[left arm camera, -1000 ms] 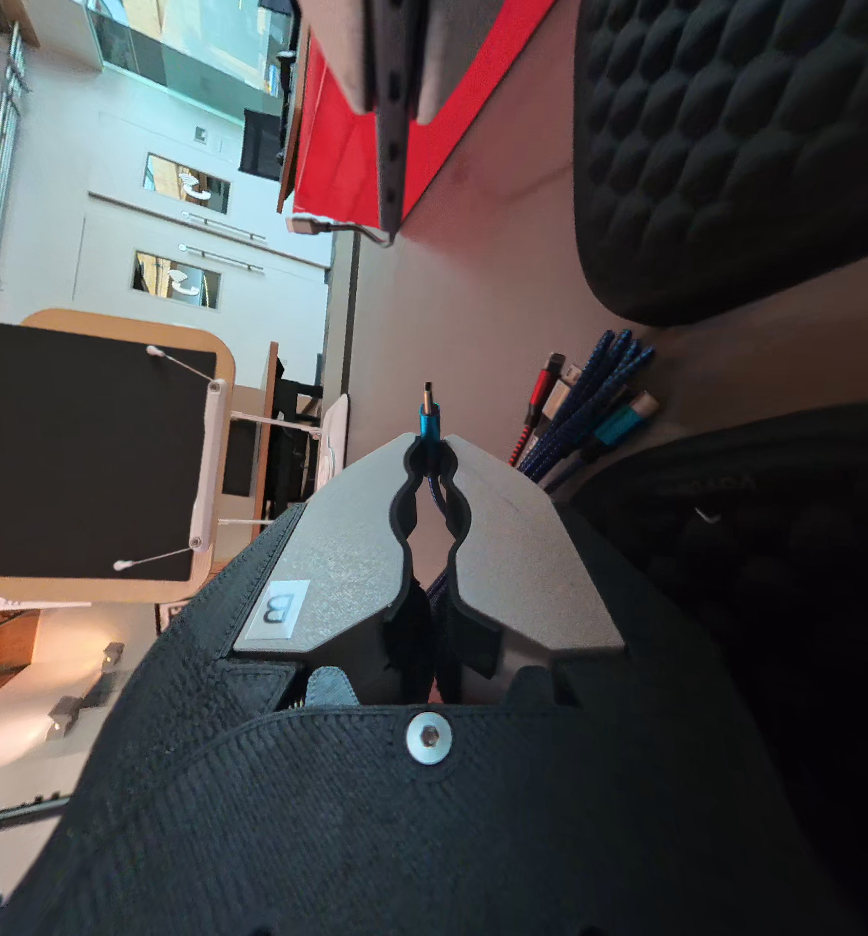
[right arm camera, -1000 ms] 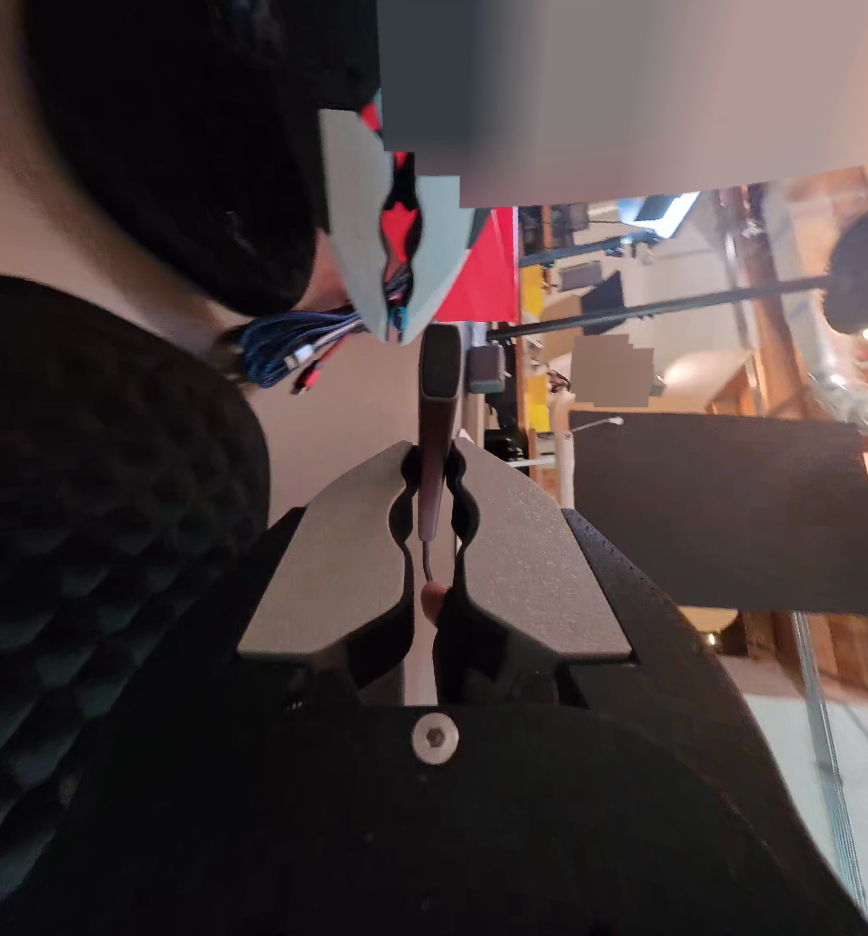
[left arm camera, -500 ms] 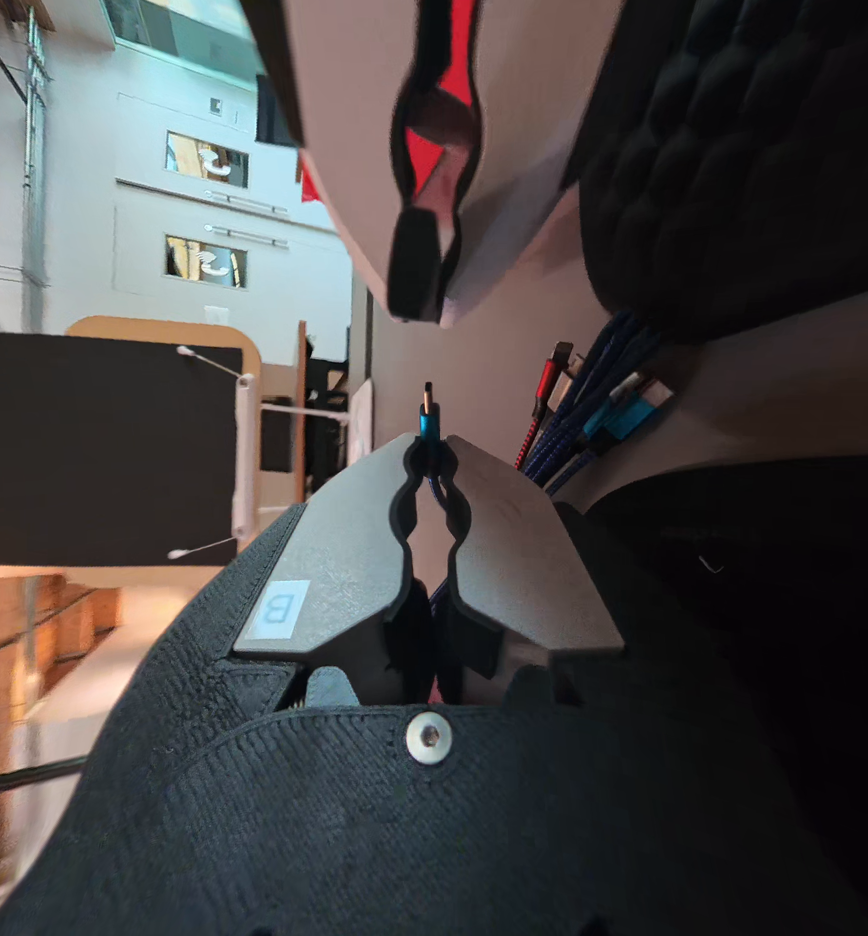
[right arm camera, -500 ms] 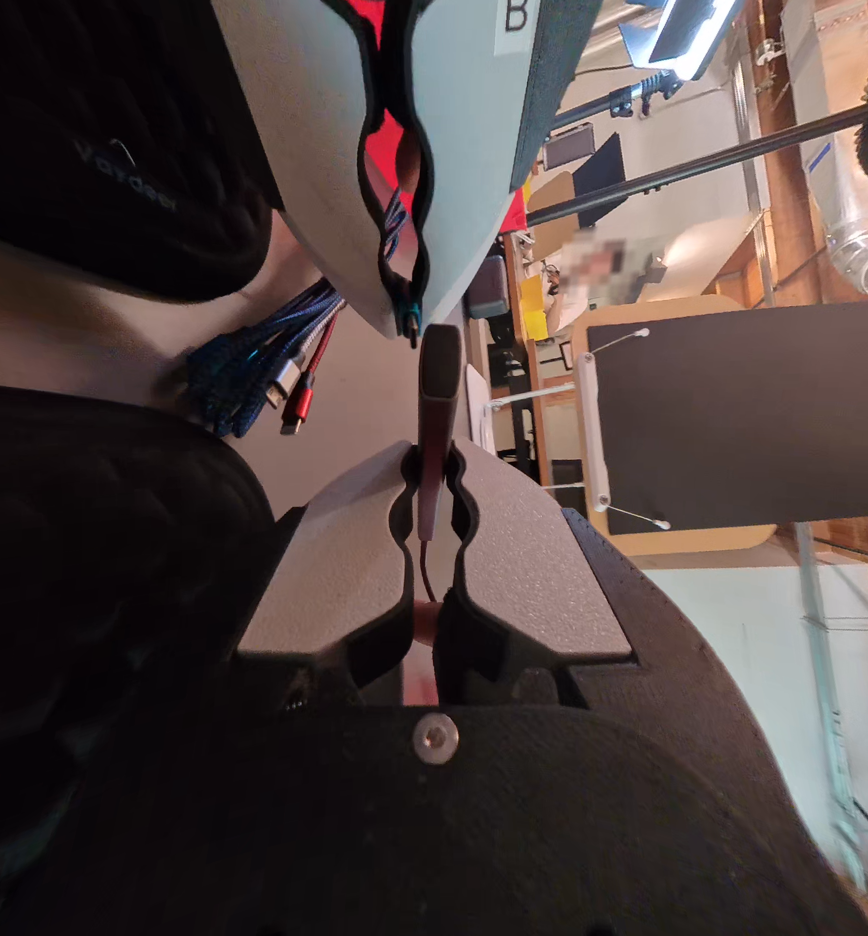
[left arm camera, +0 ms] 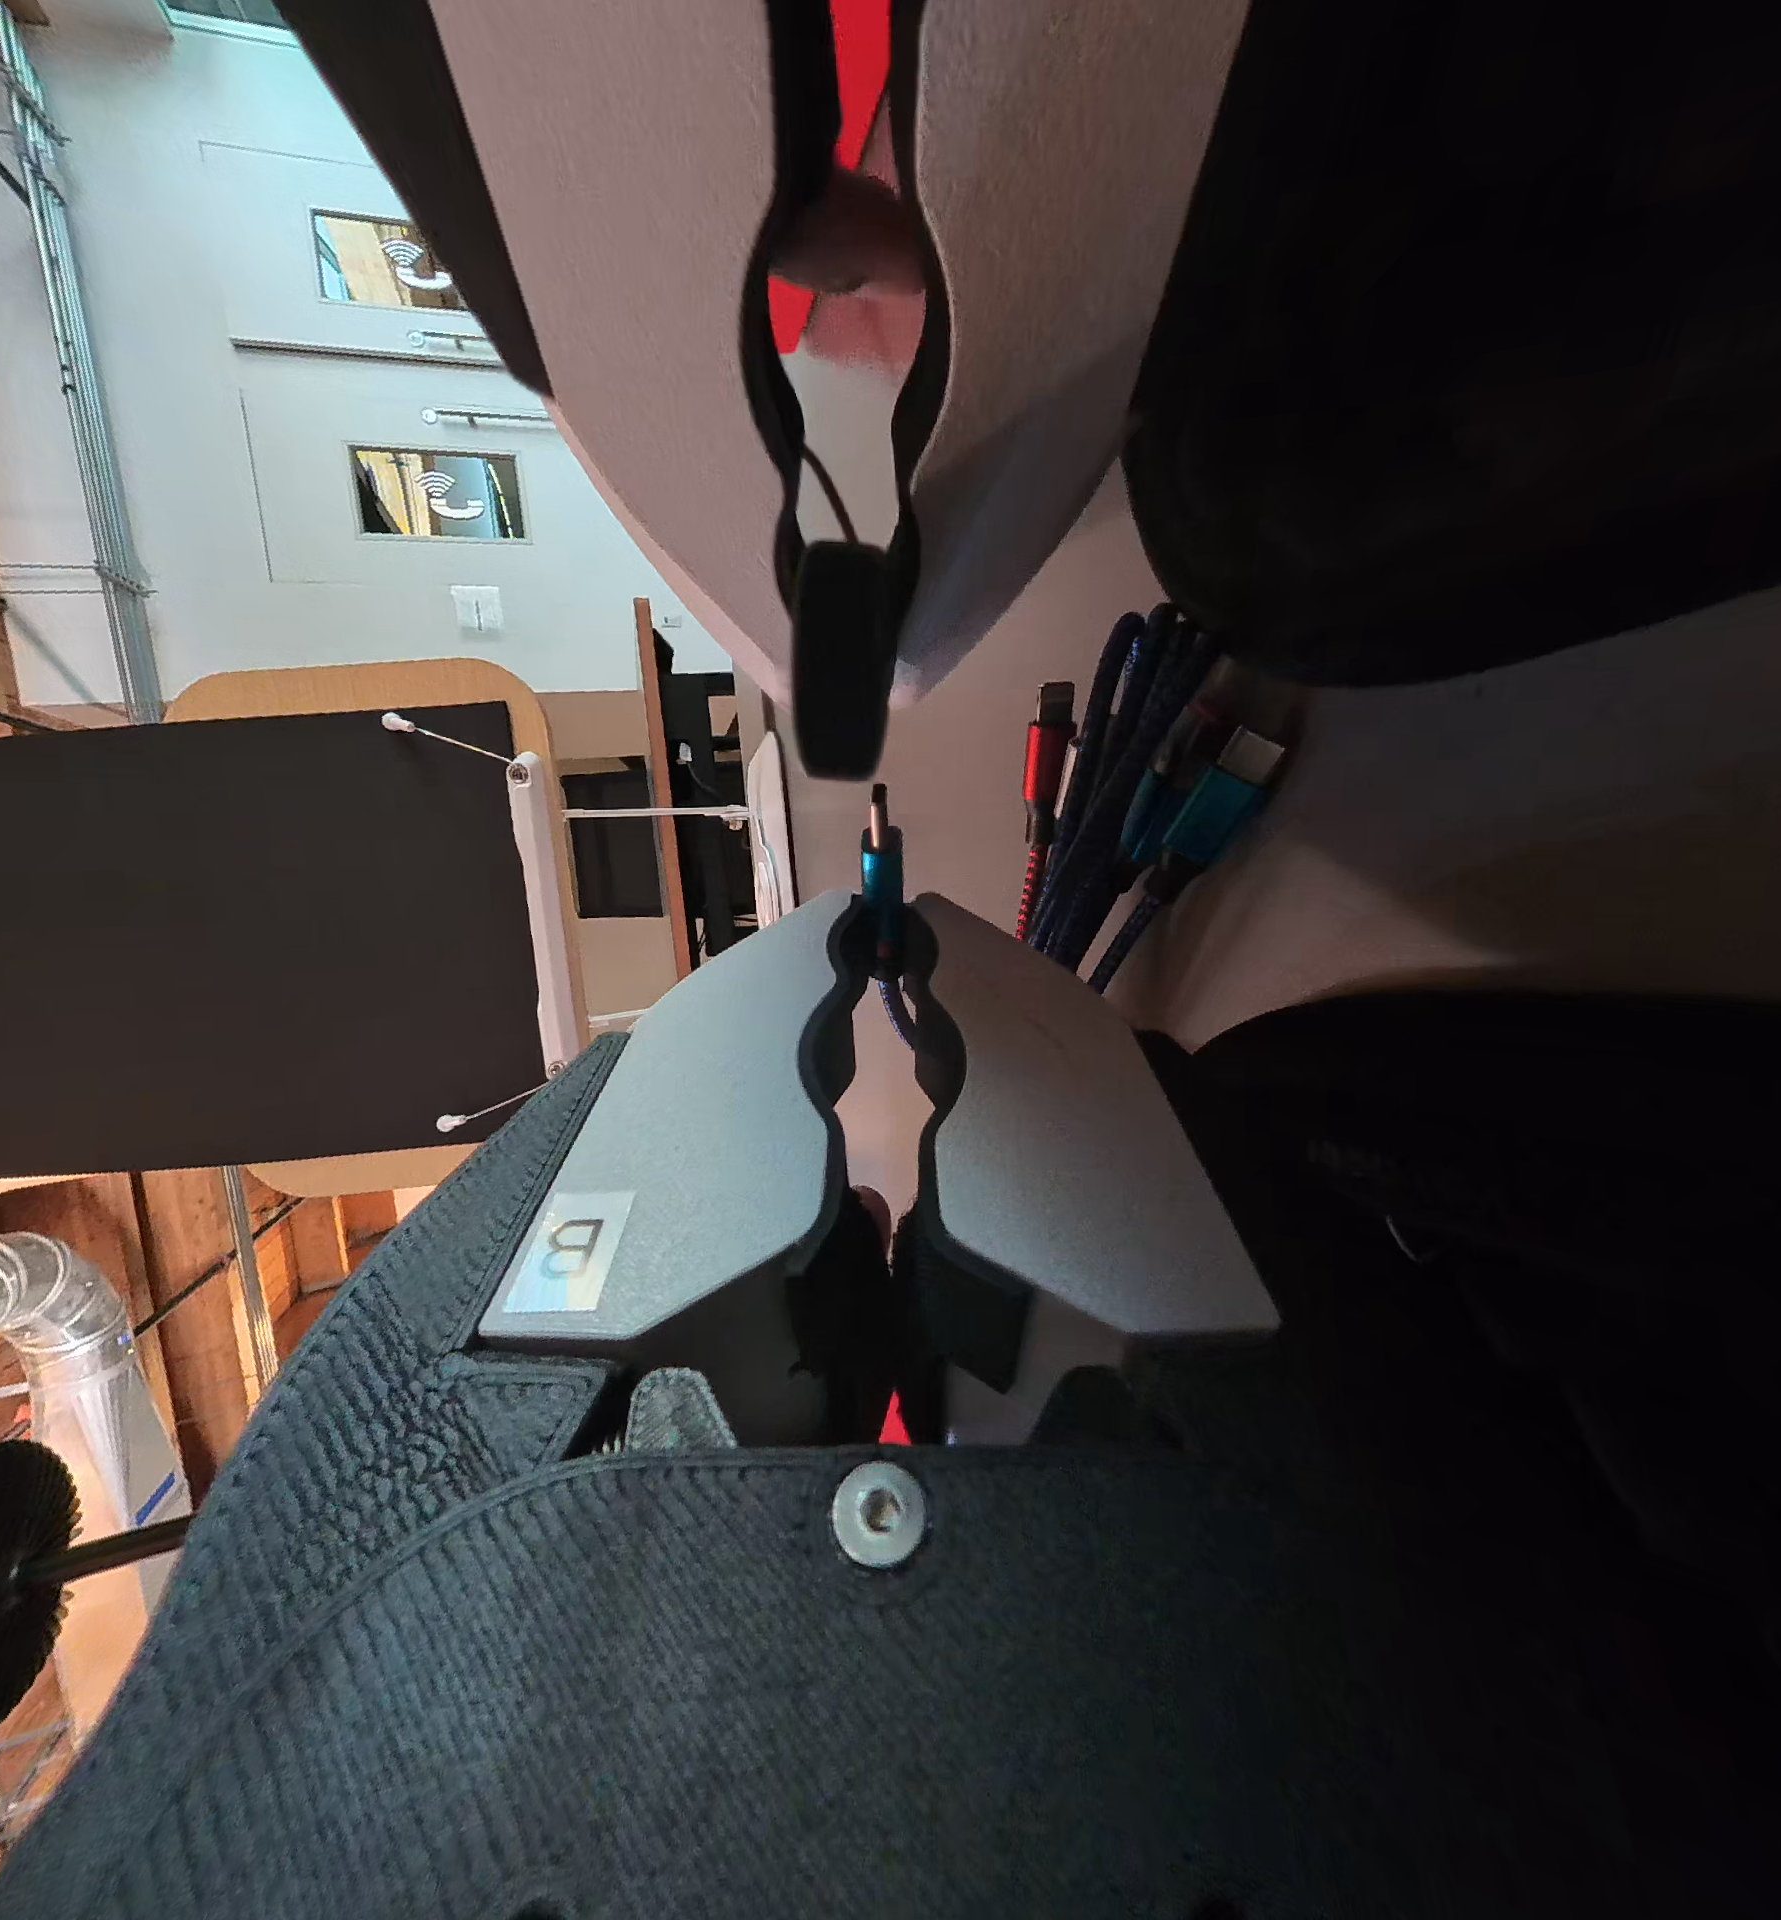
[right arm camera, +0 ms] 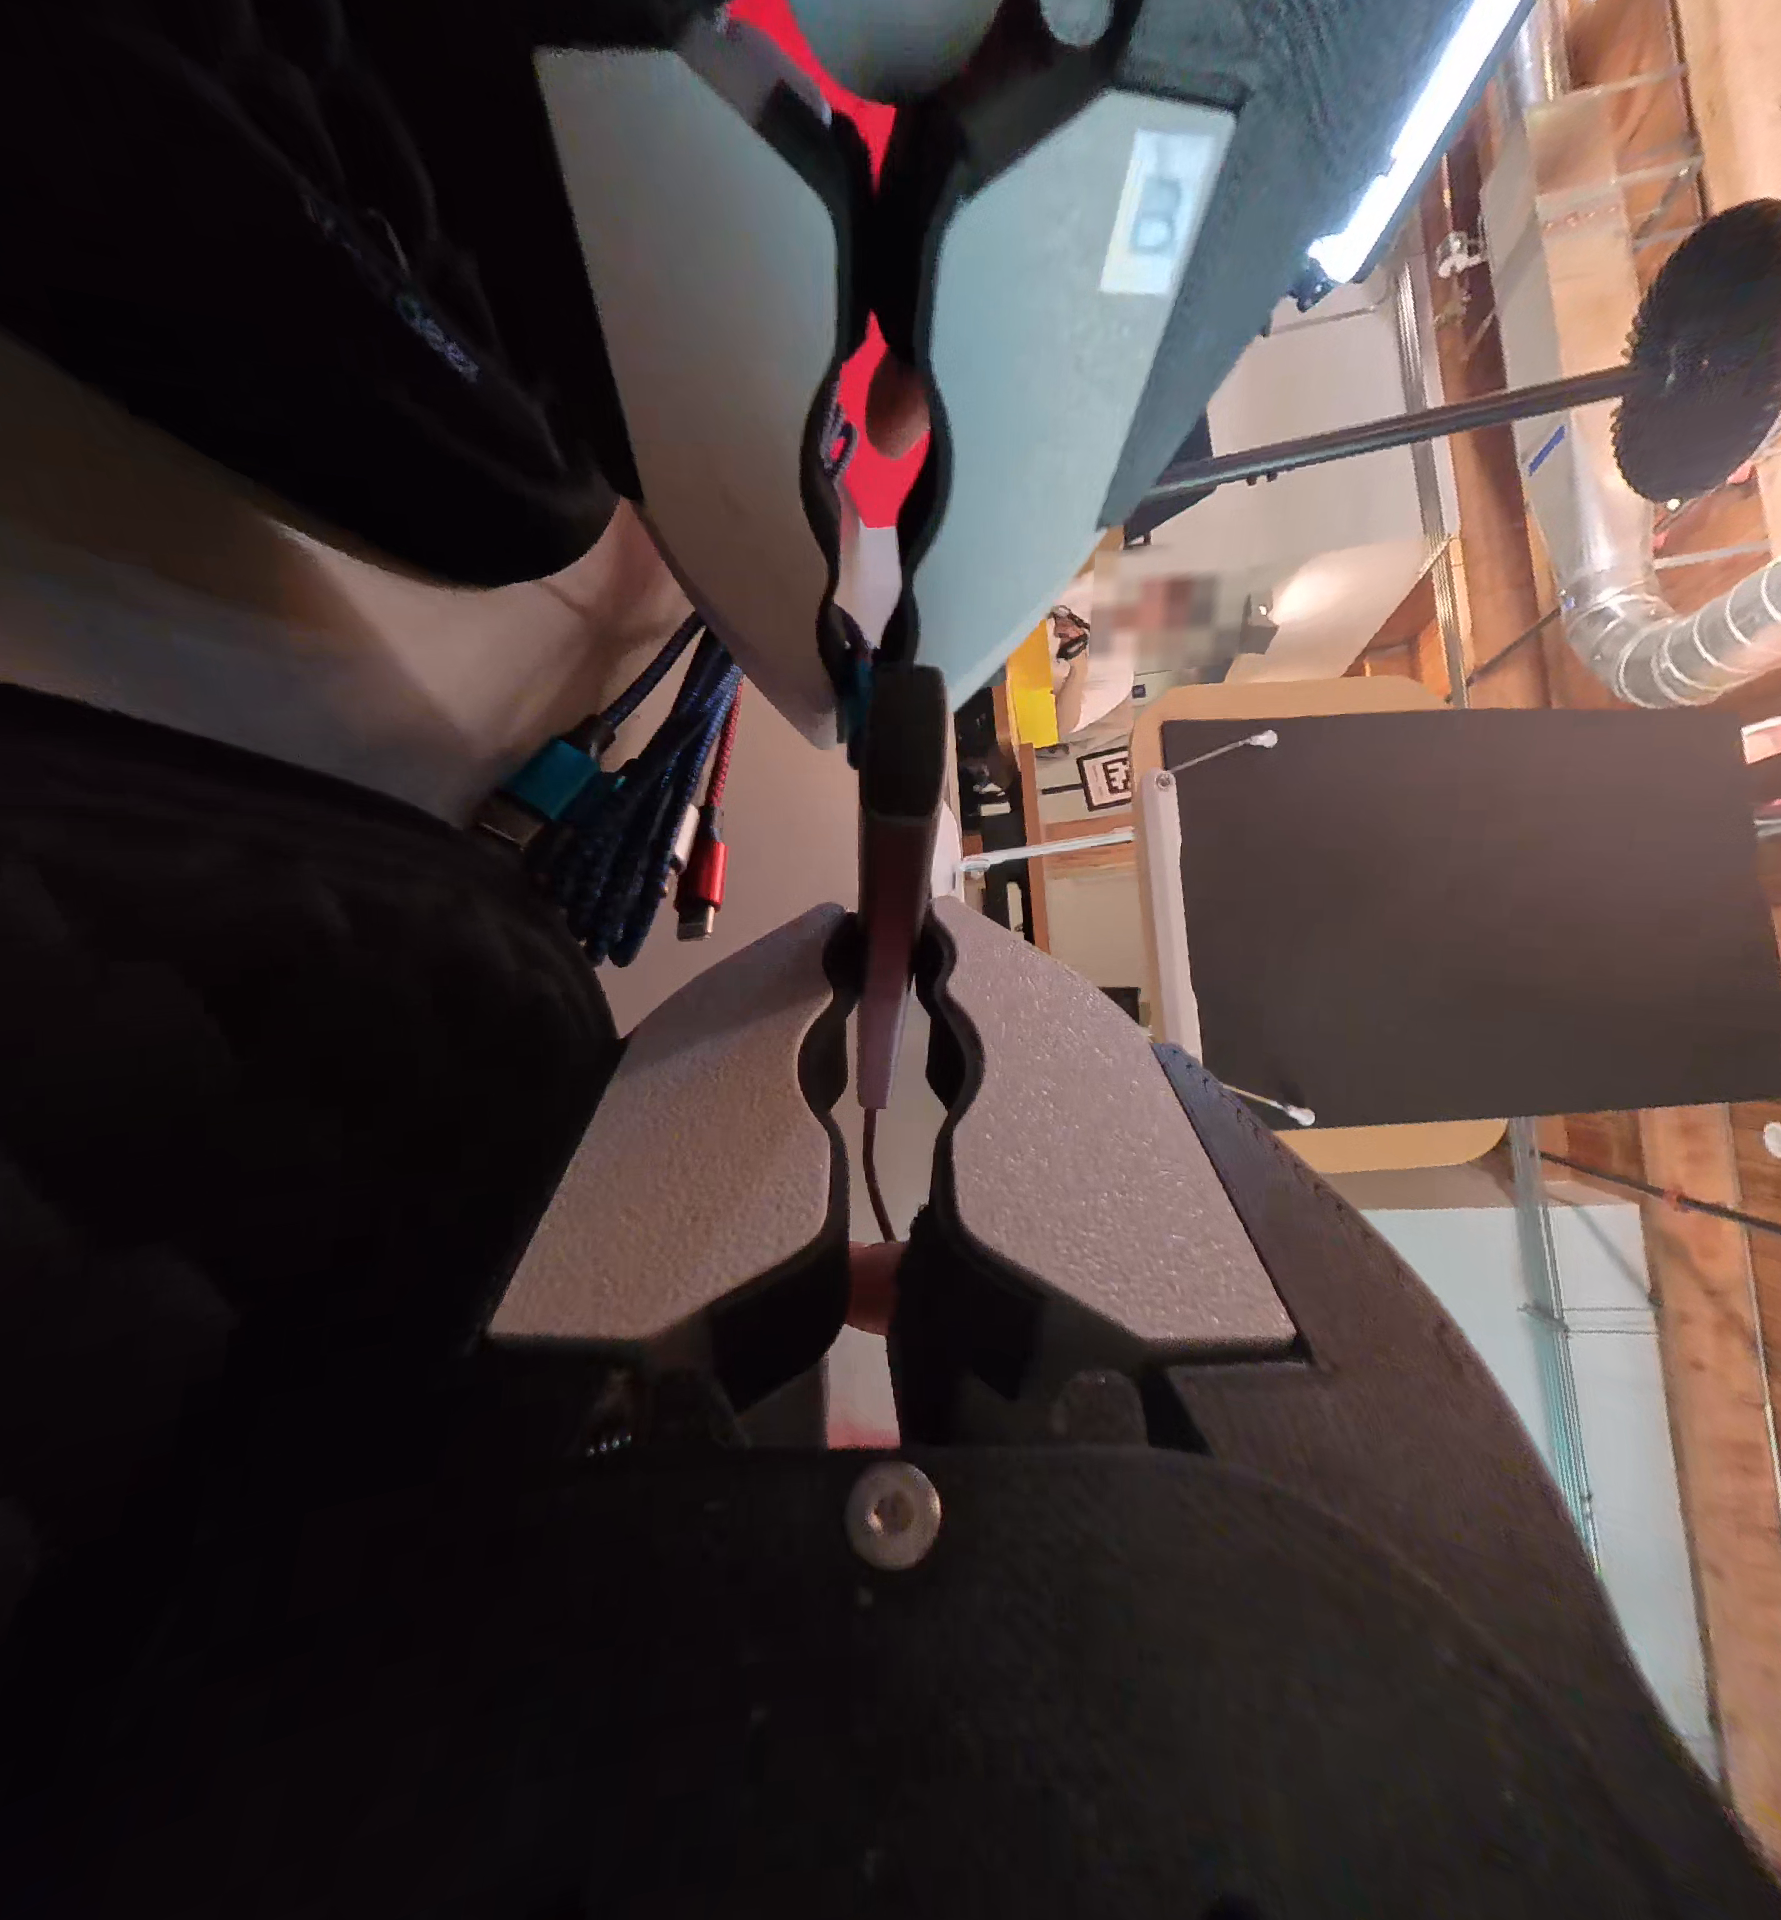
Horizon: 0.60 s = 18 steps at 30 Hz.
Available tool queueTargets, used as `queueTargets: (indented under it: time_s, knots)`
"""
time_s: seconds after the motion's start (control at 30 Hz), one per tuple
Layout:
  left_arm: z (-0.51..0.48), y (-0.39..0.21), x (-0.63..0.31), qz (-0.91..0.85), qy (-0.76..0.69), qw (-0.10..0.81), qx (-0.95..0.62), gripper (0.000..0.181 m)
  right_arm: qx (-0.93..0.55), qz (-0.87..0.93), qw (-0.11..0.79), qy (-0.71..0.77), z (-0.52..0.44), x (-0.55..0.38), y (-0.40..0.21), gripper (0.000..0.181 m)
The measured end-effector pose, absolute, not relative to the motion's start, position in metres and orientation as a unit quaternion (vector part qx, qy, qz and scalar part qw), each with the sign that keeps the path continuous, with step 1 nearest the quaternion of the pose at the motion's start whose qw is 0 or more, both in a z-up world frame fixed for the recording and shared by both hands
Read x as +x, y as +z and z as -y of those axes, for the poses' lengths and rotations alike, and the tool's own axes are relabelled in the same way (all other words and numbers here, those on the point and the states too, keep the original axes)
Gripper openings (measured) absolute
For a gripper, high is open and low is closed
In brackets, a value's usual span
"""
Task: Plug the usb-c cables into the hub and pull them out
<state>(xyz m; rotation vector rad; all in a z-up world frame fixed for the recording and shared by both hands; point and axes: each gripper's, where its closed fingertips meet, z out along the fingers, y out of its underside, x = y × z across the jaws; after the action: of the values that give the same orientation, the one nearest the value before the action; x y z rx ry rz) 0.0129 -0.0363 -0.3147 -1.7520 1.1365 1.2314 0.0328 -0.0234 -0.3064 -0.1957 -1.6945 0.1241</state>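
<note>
My left gripper (left arm camera: 881, 920) is shut on a blue USB-C cable plug (left arm camera: 881, 868), whose metal tip points forward. My right gripper (right arm camera: 886, 935) is shut on a slim dark hub (right arm camera: 901, 821), which it holds end-on. In the left wrist view the hub (left arm camera: 842, 665) hangs from the right gripper (left arm camera: 844, 582), its end face a small gap from the plug's tip. In the right wrist view the left gripper (right arm camera: 865, 665) meets the hub's far end, and the blue plug (right arm camera: 850, 691) is mostly hidden there.
A bundle of spare cables (left arm camera: 1125, 831), blue braided and one red, lies between two black foam pads (left arm camera: 1488, 312) on the table; the bundle also shows in the right wrist view (right arm camera: 637, 831). A black board on a stand (right arm camera: 1457, 914) is behind.
The two grippers have come together. The hub in the right gripper has moved from far off to right at the tip of the plug in the left gripper. Both grips are unchanged.
</note>
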Motion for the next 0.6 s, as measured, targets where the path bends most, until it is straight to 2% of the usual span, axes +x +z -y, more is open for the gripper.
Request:
queueTargets:
  time_s: [0.6]
  knots:
    - [0.0361, -0.3192, 0.0185, -0.451, 0.468, 0.348, -0.676, 0.004, -0.11, 0.77, 0.626, 0.06, 0.0287, 0.03, -0.3177, 0.009]
